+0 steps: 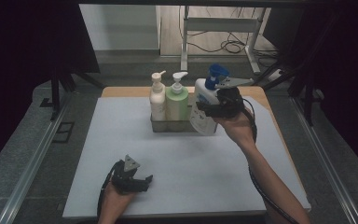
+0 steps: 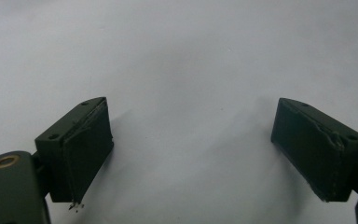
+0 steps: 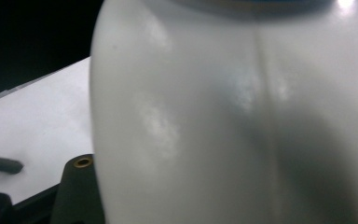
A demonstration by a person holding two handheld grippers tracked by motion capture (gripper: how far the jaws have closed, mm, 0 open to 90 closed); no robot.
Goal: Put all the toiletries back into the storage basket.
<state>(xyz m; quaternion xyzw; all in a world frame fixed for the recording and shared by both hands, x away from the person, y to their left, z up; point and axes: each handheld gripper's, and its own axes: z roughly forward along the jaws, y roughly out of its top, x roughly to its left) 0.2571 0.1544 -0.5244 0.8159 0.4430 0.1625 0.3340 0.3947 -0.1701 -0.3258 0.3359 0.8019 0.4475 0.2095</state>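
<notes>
Bottle, white with a blue pump, hangs tilted at the right end of the tray, held by the right gripper, whose jaws look closed on its body. In the right gripper view its glossy white wall sits right against the camera. Smooth plastic like this will likely be slippery and may give a little when squeezed; if full, it would be heavy for its size. A hold across the broad body, below the pump, seems safest. Beside it two more pump bottles, cream and green, stand upright in the tray. Left gripper rests wide open and empty on the white mat.
</notes>
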